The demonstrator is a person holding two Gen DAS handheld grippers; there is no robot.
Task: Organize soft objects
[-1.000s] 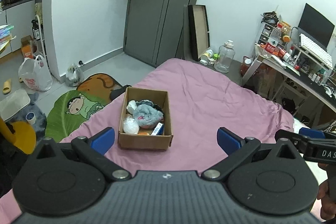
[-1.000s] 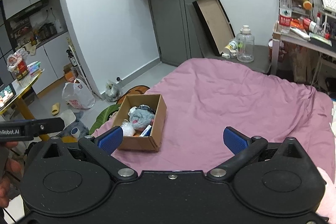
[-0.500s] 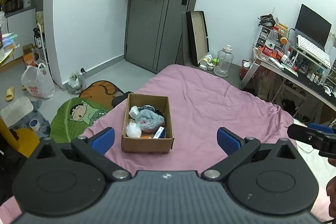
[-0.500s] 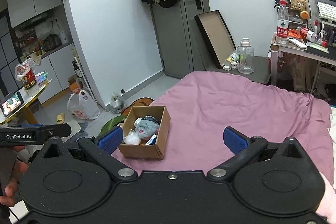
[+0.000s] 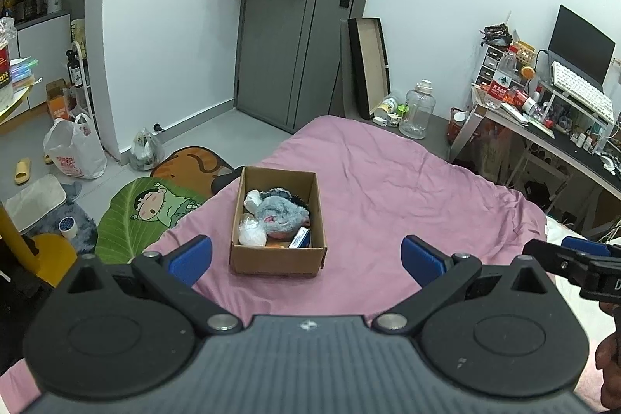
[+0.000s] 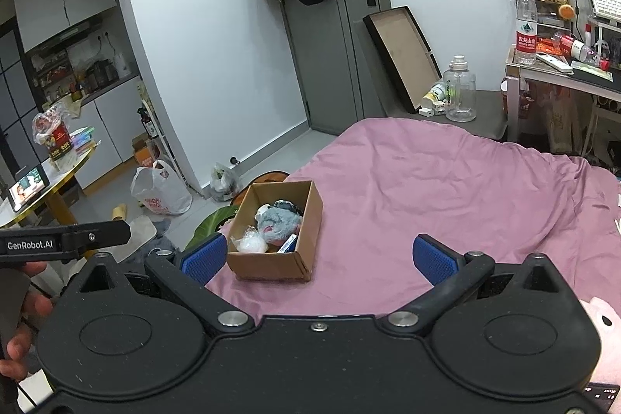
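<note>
An open cardboard box (image 5: 276, 258) stands on the pink bed cover (image 5: 388, 189) near its left edge. It holds a grey plush toy (image 5: 277, 216), a white soft bundle (image 5: 252, 236) and a small blue-and-white pack (image 5: 300, 238). The box also shows in the right wrist view (image 6: 271, 266), with the grey plush (image 6: 277, 222). My left gripper (image 5: 306, 257) is open and empty, held above the bed short of the box. My right gripper (image 6: 320, 257) is open and empty, to the right of the box. A pink soft thing (image 6: 603, 321) lies at the lower right.
A cartoon floor mat (image 5: 147, 212) and plastic bags (image 5: 73, 152) lie on the floor left of the bed. A cluttered desk (image 5: 543, 115) stands at the right. A grey door (image 5: 295, 45) and a large clear bottle (image 5: 417, 115) are beyond the bed's far end.
Both grippers have pulled back and risen a little, so the box sits lower in view and more of the room shows. Both stay open and empty.
</note>
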